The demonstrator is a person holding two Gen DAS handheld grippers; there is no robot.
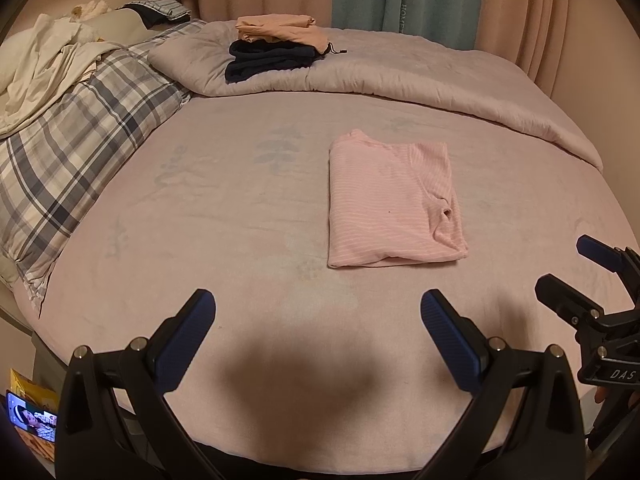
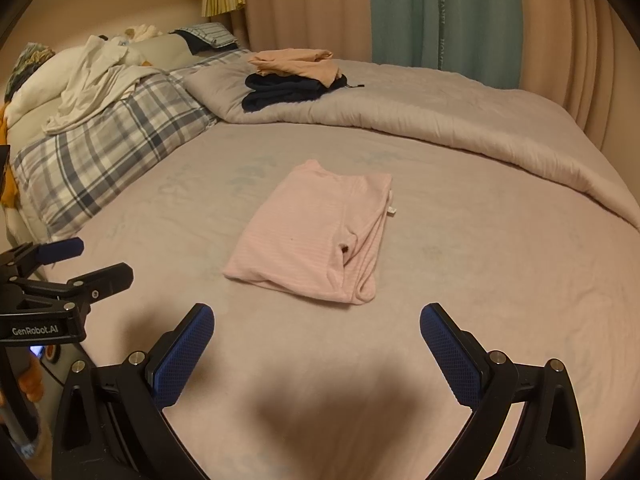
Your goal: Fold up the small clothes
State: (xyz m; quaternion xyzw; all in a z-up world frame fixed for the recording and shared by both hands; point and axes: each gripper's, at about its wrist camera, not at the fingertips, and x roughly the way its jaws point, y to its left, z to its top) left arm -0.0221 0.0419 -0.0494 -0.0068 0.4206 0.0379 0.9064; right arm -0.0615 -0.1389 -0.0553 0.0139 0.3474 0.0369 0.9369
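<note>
A pink striped garment (image 1: 390, 200) (image 2: 316, 240) lies folded into a neat rectangle on the pale pink bed sheet (image 1: 224, 216) (image 2: 460, 280). My left gripper (image 1: 318, 310) hovers open over the sheet, near of the garment and to its left, holding nothing. My right gripper (image 2: 316, 322) is open too, just near of the garment's front edge, with nothing between its blue pads. Each gripper shows in the other's view: the right gripper (image 1: 576, 268) at the right edge, the left gripper (image 2: 100, 260) at the left edge, both with fingers apart.
A stack of folded clothes, peach (image 1: 276, 28) (image 2: 296, 62) on dark navy (image 1: 268, 60) (image 2: 288, 90), rests on the rolled duvet (image 1: 420, 76) at the back. A plaid pillow (image 1: 76, 144) (image 2: 108, 156) and a crumpled white cloth (image 1: 48, 68) lie left. Curtains hang behind. A phone (image 1: 32, 420) sits off the bed's near-left corner.
</note>
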